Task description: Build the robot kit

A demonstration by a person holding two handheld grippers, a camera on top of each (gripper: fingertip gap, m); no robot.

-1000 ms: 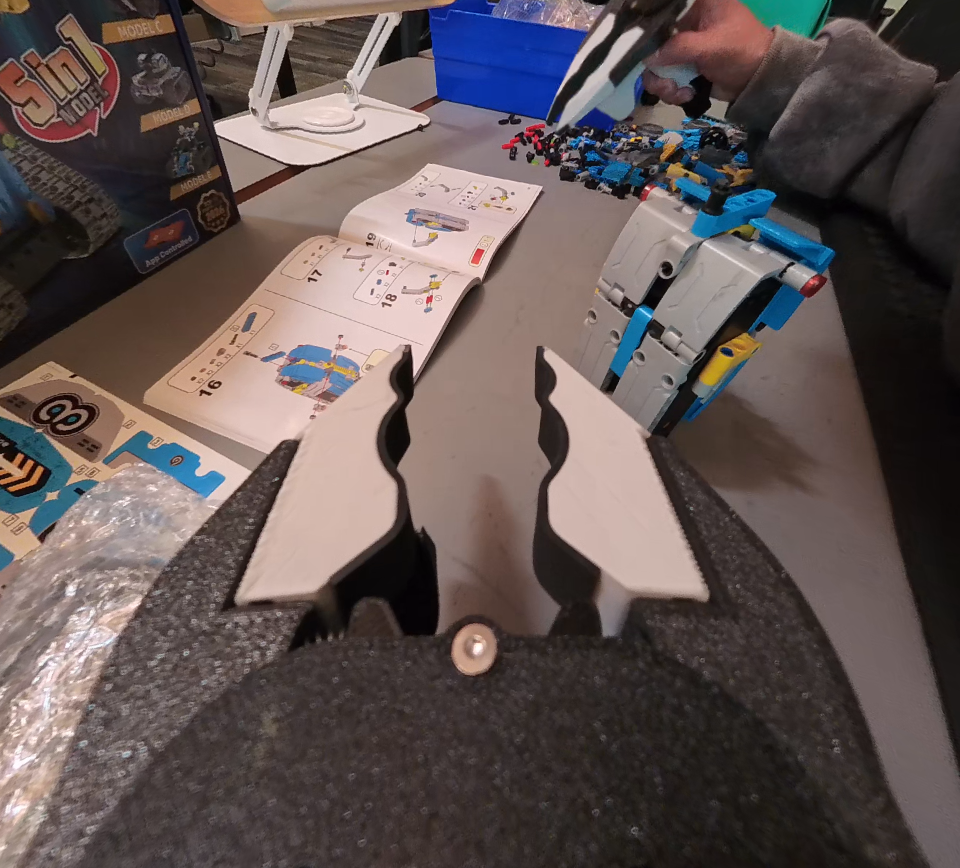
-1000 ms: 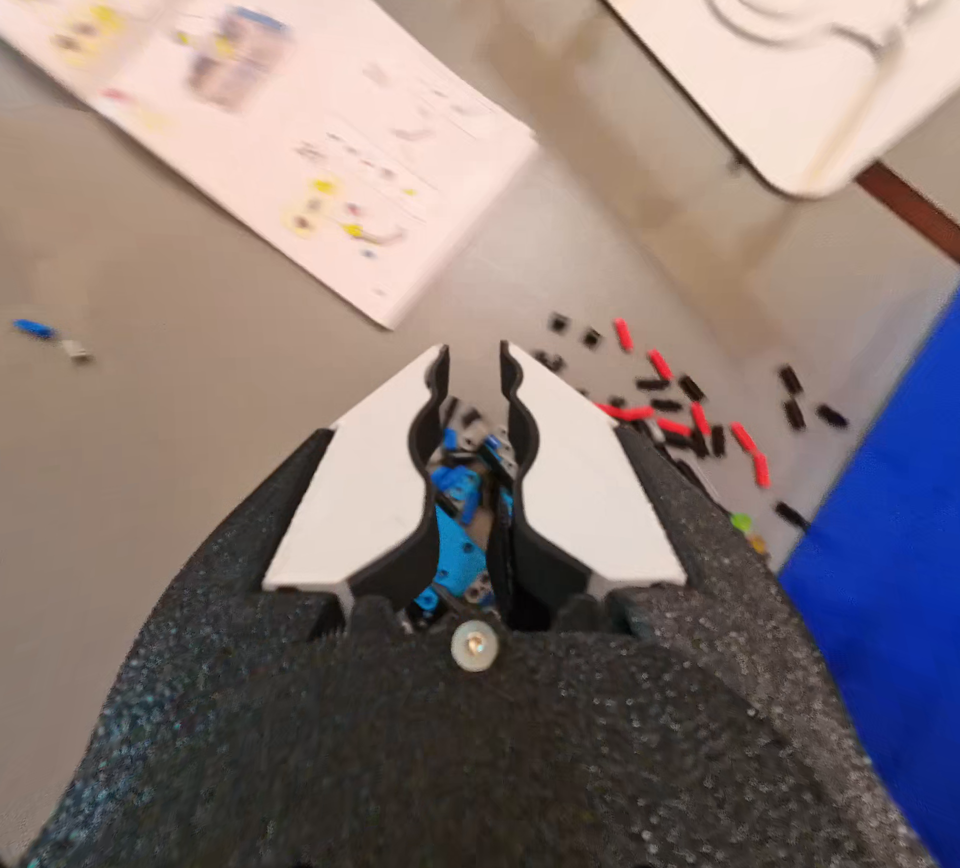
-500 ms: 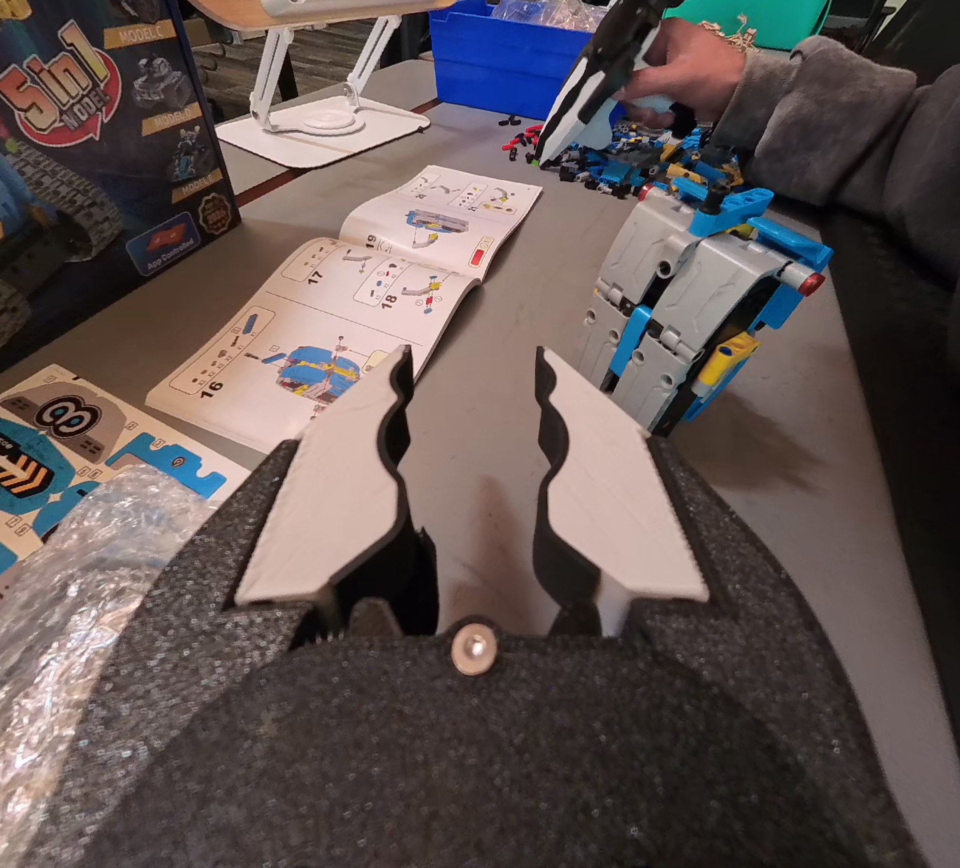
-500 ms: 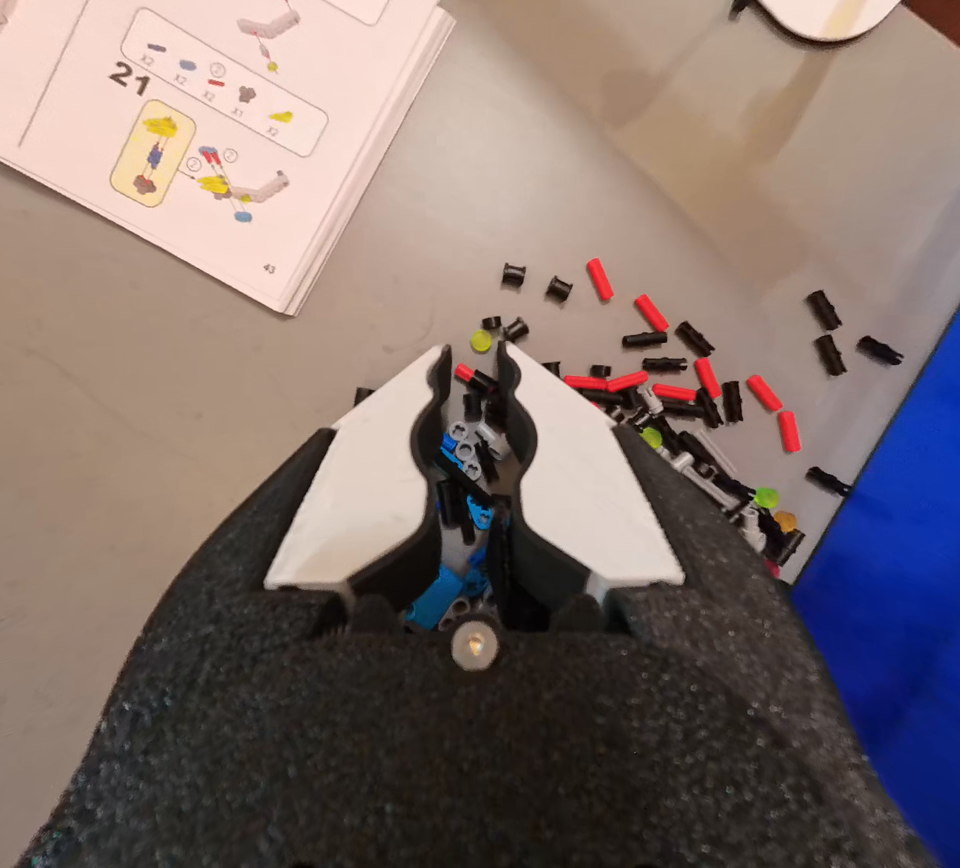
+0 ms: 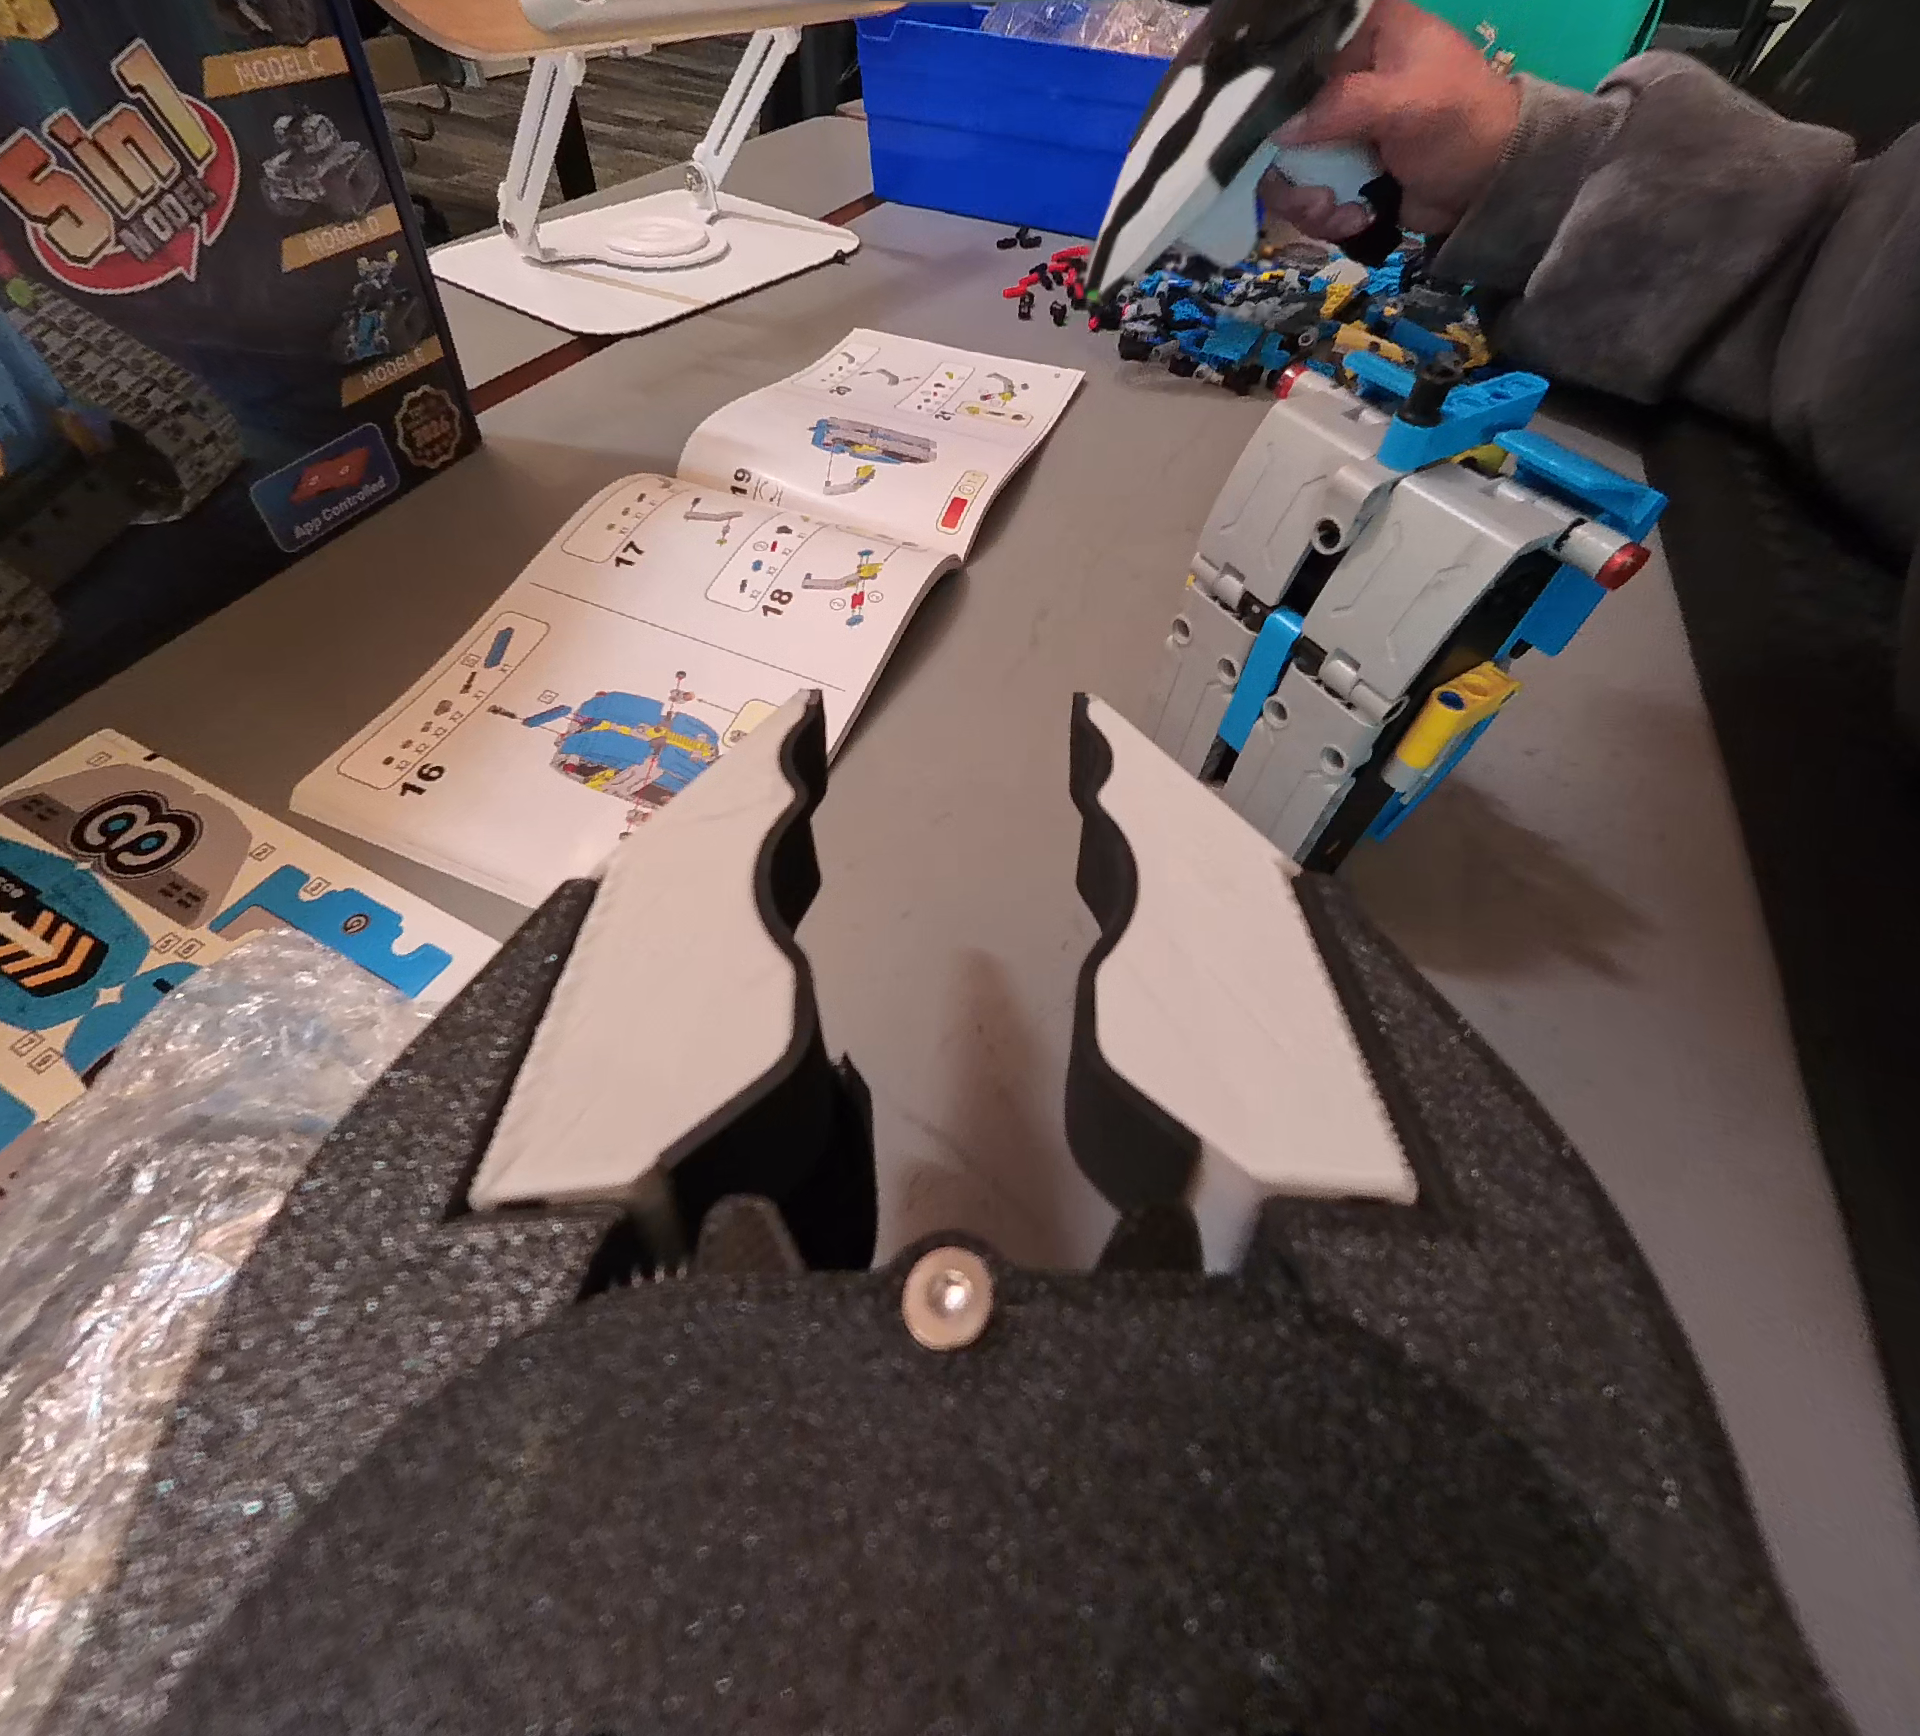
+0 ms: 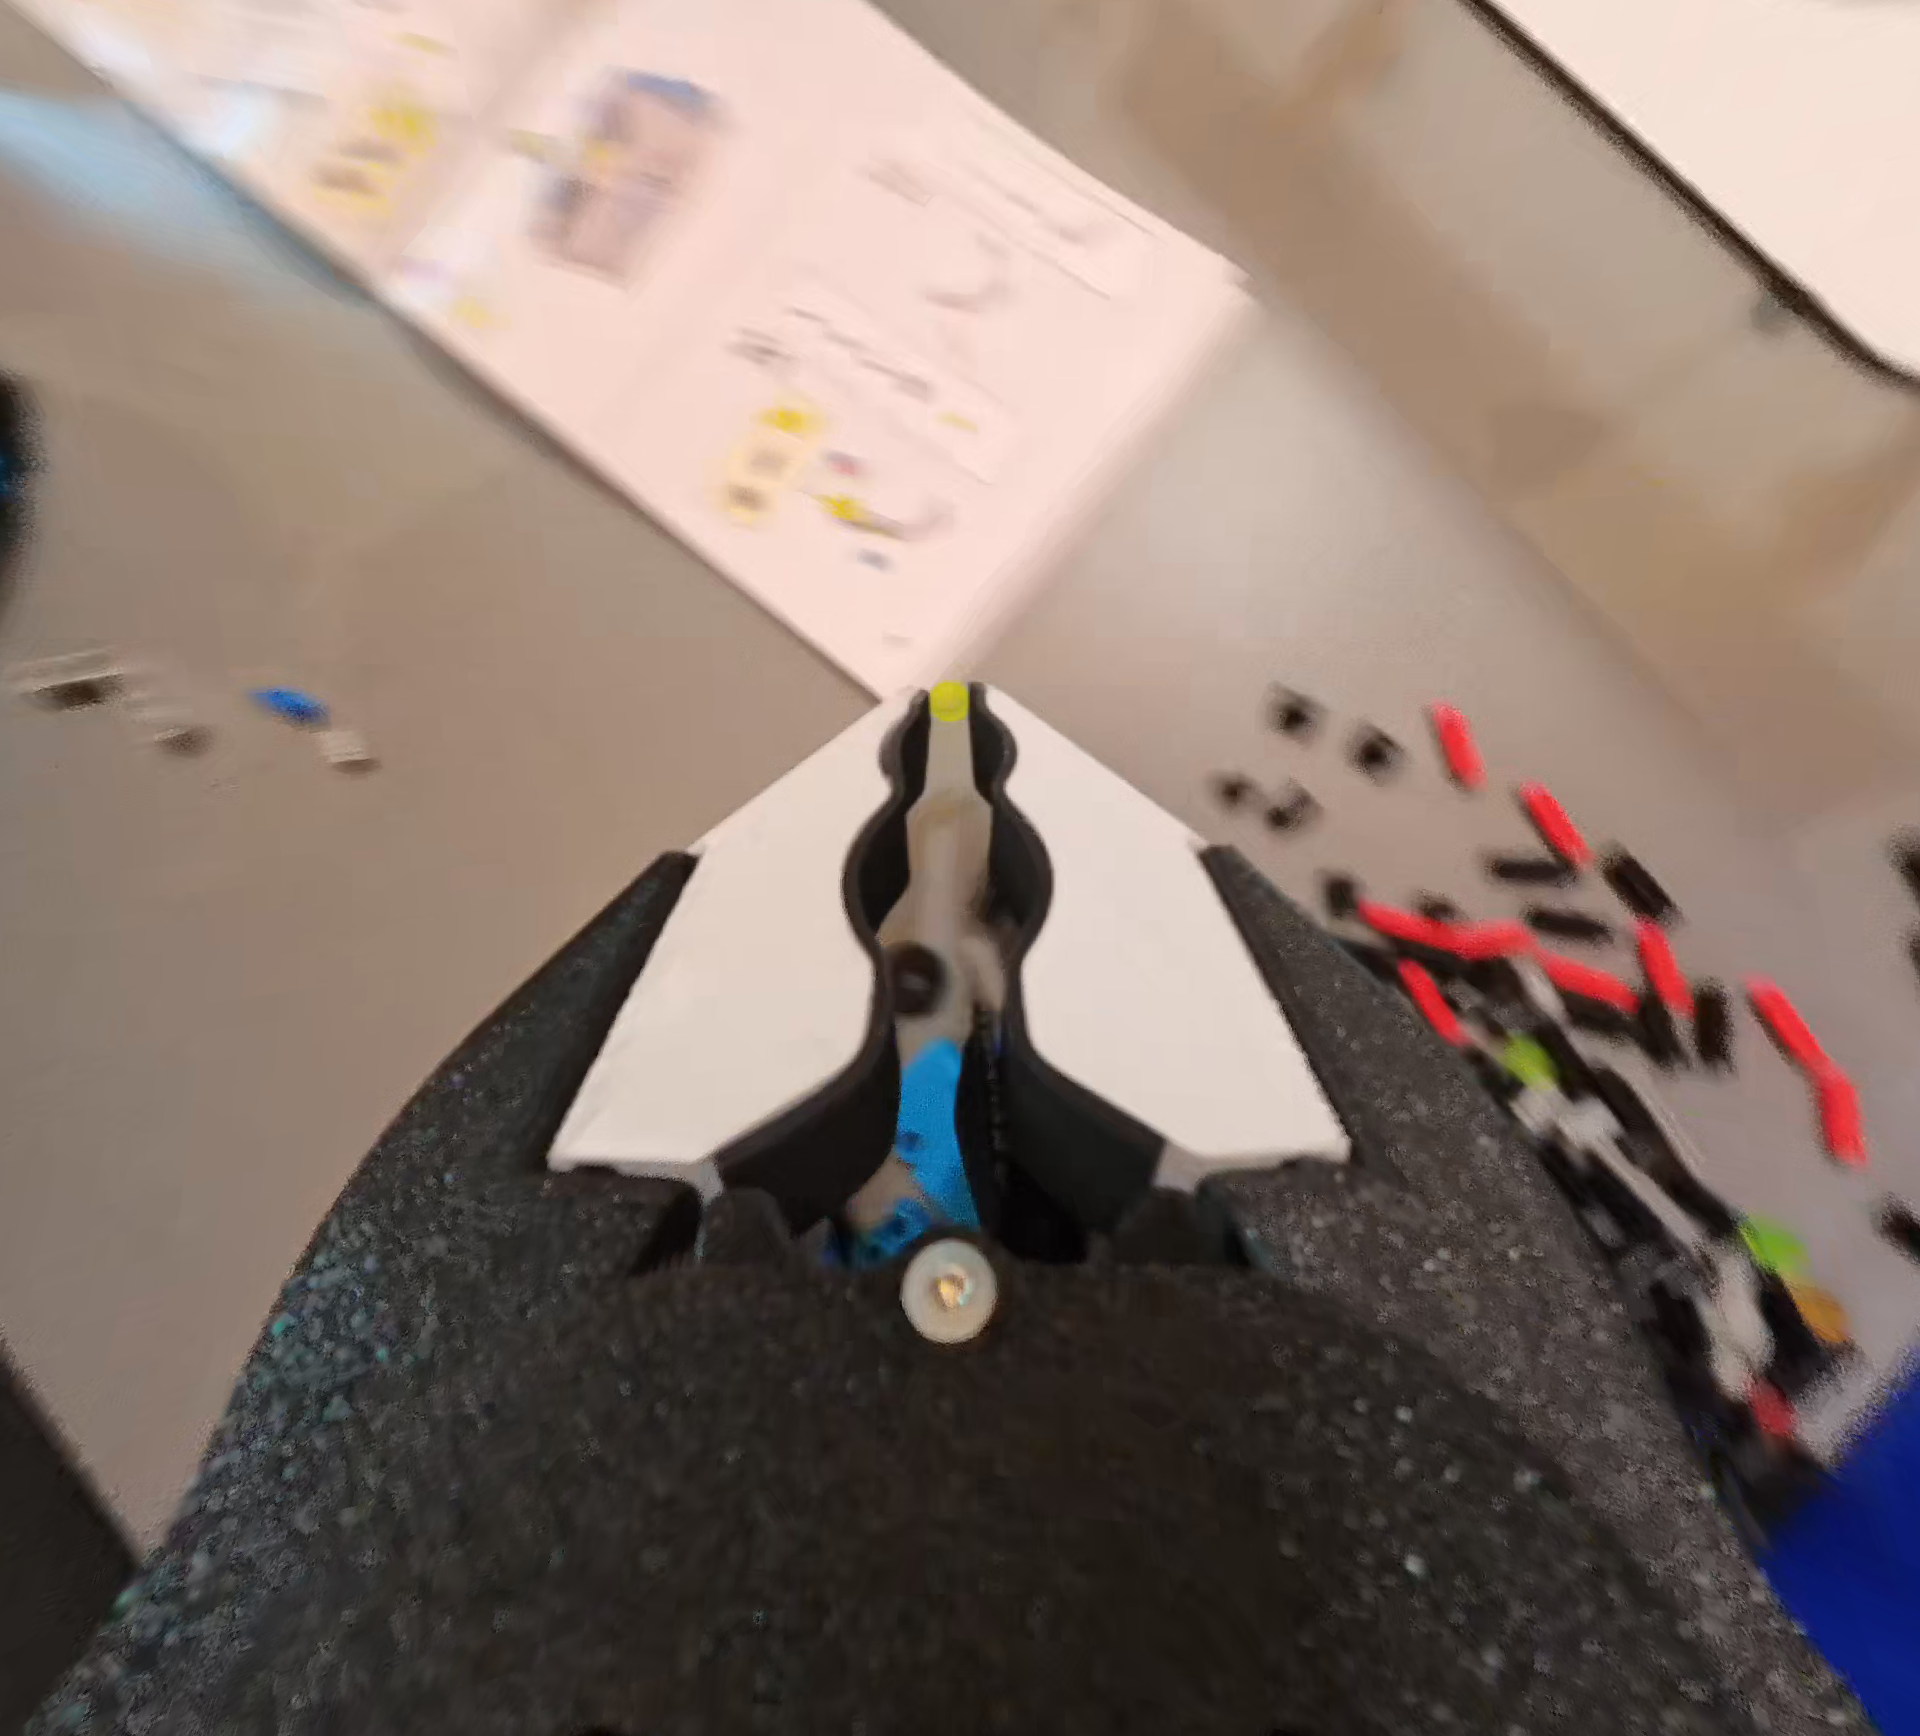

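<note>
1. Left wrist view: left gripper (image 5: 940,730), white flat-faced fingers w/ wavy black rubber inner edges, grainy black foam body; jaws stood wide apart, nothing between them, over bare grey table (image 5: 997,606).
2. Same view, just right of its tip: upright brick-built model (image 5: 1382,606), smooth grey panels w/ blue beams, yellow peg, red-tipped pin.
3. Left of tip: open instruction booklet (image 5: 727,606), white matte pages, lying flat w/ curved spine fold.
4. Near-left: sticker sheet (image 5: 135,876), glossy, blue/grey shapes; crinkled clear bubble wrap (image 5: 156,1167) overlapping it.
5. Far-left: dark printed toy box (image 5: 197,232), upright. Behind booklet: white folding stand (image 5: 644,232), flat base w/ round disc.
6. Far side: blue plastic bin (image 5: 987,117); before it a pile of small parts (image 5: 1247,315), blue/black/yellow/red.
7. Right gripper (image 5: 1101,284) seen pointing down at pile's left edge, held by a hand (image 5: 1403,117) in grey fleece sleeve.
8. Right wrist view (blurred): right gripper (image 6: 948,699) jaws nearly closed, tips pinching a small round lime-yellow stud (image 6: 948,702).
9. Beyond tips: booklet (image 6: 727,252) corner. Right: scattered red and black pins (image 6: 1538,917), short cylinders, on table (image 6: 416,751).
10. Top-right: white stand base (image 6: 1714,24). Bottom-right: blue bin edge (image 6: 1860,1530).
</note>
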